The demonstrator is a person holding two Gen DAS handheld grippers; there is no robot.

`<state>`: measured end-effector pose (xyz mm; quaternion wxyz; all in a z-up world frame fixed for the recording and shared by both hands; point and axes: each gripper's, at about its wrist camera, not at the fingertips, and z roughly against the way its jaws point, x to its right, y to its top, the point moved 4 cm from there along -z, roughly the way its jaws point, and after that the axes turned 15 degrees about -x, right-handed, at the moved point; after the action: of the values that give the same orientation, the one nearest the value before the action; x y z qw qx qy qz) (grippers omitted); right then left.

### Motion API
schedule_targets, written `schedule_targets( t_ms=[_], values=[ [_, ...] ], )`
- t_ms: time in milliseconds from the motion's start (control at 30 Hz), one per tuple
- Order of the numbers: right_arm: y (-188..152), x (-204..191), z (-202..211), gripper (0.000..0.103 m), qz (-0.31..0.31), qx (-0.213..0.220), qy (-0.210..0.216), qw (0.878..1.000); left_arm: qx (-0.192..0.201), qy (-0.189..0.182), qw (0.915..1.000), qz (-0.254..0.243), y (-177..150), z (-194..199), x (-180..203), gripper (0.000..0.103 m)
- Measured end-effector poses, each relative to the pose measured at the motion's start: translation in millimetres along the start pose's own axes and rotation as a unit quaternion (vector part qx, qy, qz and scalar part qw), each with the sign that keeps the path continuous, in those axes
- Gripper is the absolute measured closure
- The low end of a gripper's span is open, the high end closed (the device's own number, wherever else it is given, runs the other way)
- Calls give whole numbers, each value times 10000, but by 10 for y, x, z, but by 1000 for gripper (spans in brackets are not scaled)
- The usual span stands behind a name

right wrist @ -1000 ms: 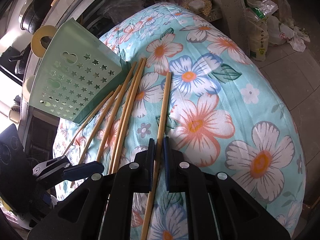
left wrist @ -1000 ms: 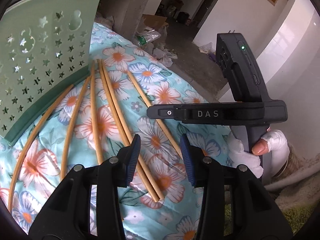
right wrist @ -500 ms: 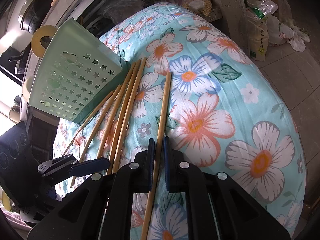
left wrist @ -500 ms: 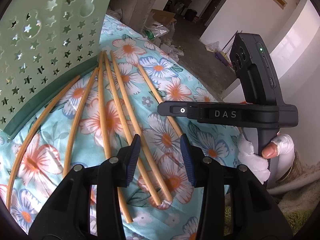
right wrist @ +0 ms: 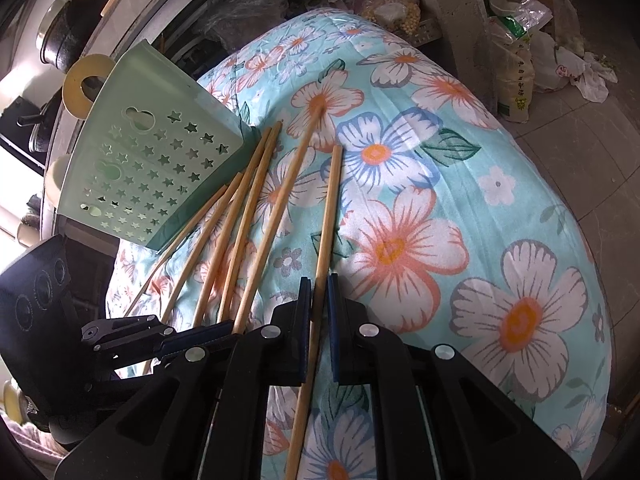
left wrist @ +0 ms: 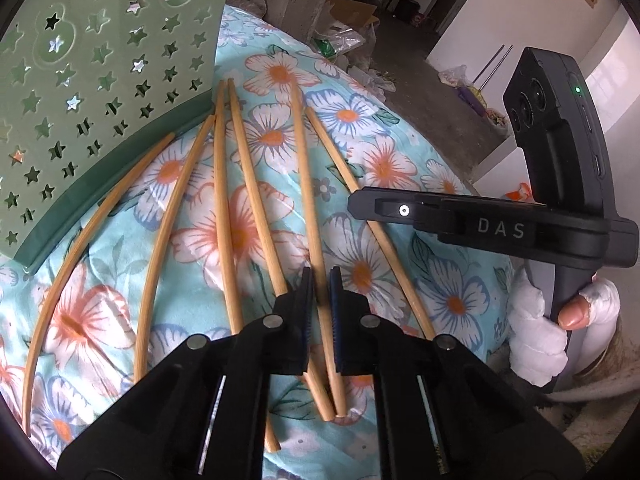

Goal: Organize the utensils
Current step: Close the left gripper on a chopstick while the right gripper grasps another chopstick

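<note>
Two chopsticks are pinched, one in the left gripper [left wrist: 320, 280] and one in the right gripper [right wrist: 318, 286], while four more lie on the flowery cloth [right wrist: 460, 200] beside the empty-looking green holder [right wrist: 160, 168].

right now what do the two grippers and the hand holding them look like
Both the left gripper and right gripper are black plastic with silver rivets and dark blue ribbed pads. The right one's body bears white "DAS" lettering and a green light. The hand wears a white glove.
</note>
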<state>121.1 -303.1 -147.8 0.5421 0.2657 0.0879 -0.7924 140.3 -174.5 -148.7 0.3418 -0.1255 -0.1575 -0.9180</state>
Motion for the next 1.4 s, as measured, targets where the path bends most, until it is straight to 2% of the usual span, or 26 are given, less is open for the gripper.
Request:
schedule_targets(
  t_ms=[133,267,333,367,433,500,800,1067,1167,1267,1400],
  values=[
    [-20,71,80,96,-99,54,-54,9999,-204,-147,9997,-27,-113,24,46,97],
    [-67,160,146,97,-194,53,-83,9998,-482,-463,9977,-66,-272,0,130,97],
    [-77,184,145,97,-212,2,-51,9998,-491,-519,9974,-110,-297,13,163,97],
    [-77,180,140,97,-206,-26,-42,9998,-459,-507,9976,-145,-286,27,174,95],
    [-71,177,126,97,-200,-108,-35,9997,-344,-512,9980,-152,-230,76,173,80],
    [-55,169,125,95,-191,-167,-38,9997,-216,-575,9980,-135,-146,131,165,77],
    [134,157,121,95,-112,-199,-163,9996,19,-505,9982,-313,357,80,168,77],
    [260,159,64,96,-22,-274,-141,9995,-290,-460,9968,-584,542,-149,224,78],
    [235,224,92,96,-148,-299,9,9994,-319,-391,9972,-554,573,-220,197,82],
    [190,275,137,96,-268,-335,74,9991,-294,-314,9981,-445,663,-275,171,90],
    [143,300,162,96,-249,-455,41,9986,-248,-463,9985,-121,681,-281,94,93]
  ],
)
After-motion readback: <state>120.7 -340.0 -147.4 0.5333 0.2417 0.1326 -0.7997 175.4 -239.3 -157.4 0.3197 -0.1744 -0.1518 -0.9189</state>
